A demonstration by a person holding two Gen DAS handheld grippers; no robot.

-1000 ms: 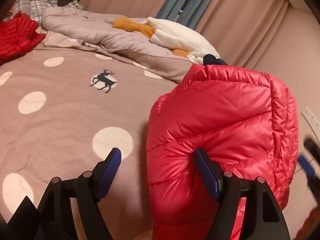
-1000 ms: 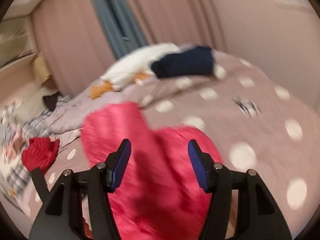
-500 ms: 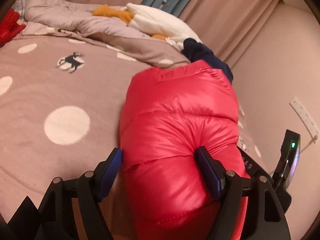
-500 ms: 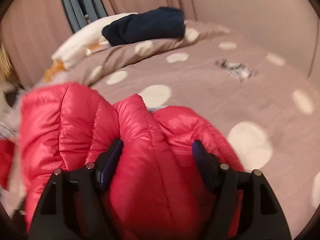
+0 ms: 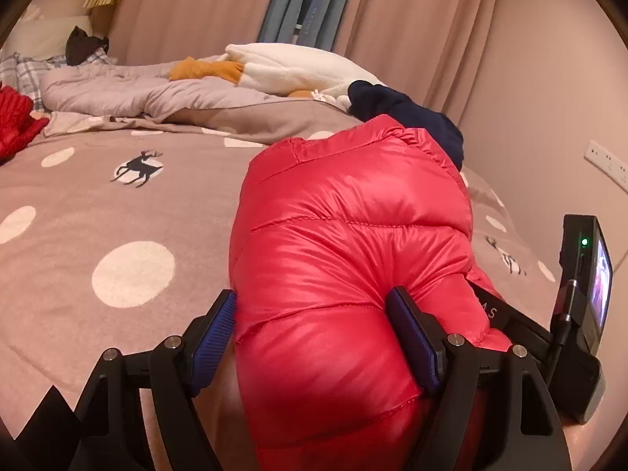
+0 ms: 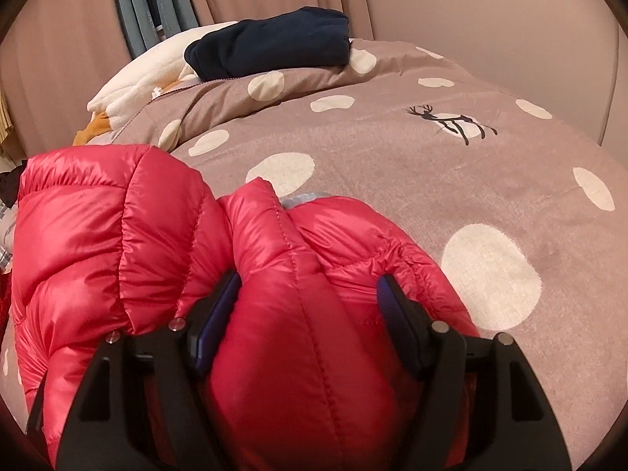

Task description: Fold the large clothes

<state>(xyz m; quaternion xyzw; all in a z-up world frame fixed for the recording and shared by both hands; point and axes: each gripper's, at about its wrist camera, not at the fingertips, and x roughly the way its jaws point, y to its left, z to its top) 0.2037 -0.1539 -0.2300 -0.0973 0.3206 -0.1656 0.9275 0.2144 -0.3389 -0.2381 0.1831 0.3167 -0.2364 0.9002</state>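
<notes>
Left wrist view, jacket: a shiny red puffer jacket (image 5: 345, 259) lies bundled on the bed (image 5: 117, 212), filling the centre and reaching up toward 1 o'clock.
Left wrist view, jaws: the left gripper (image 5: 314, 337) has just been opening; its jaws stand wide, with the jacket bulging between and both blue pads against the fabric.
Left wrist view, surroundings: at 12 o'clock a white plush toy (image 5: 290, 68); behind the jacket a folded navy garment (image 5: 412, 114).
Right wrist view, jacket: the same jacket fills 6 to 9 o'clock.
Right wrist view, jaws: the right gripper (image 6: 308, 322) has just been opening; its wide jaws press into a padded fold.
Right wrist view, surroundings: dotted brown bed cover (image 6: 431, 180) at 3 o'clock.
</notes>
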